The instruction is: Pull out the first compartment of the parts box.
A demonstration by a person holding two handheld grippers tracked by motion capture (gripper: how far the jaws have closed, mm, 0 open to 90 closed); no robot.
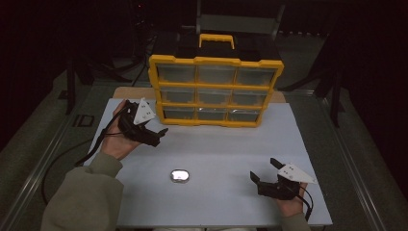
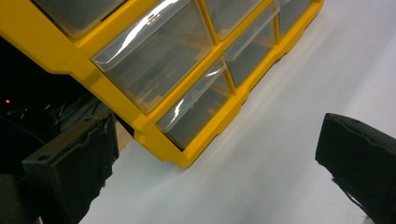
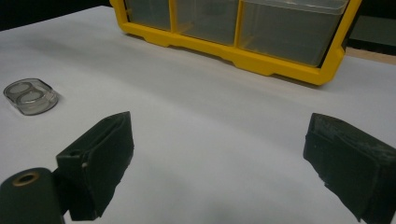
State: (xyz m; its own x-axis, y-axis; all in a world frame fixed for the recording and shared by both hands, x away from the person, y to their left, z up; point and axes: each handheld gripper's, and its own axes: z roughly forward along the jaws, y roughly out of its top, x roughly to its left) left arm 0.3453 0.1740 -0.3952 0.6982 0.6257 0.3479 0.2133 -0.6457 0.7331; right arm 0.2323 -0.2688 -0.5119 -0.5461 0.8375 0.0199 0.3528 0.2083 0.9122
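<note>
Left gripper (image 1: 159,134) | you're holding fingers apart, bottom-left drawer (image 2: 196,112) just ahead | risk: angled approach skidding off clear front.

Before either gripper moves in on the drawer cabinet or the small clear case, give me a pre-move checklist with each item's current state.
1. Left gripper open and holding nothing: ok; jaws stand wide apart in the left gripper view.
2. Right gripper open and holding nothing: ok.
3. Left gripper near the cabinet: ok; it sits off the bottom-left drawer, not touching.
4. All drawers shut: cannot tell for certain; they look flush in the high view.
5. Clear case free on the table, apart from both grippers: ok.
6. Case contents: cannot tell; two round wells show in the right gripper view.
</note>
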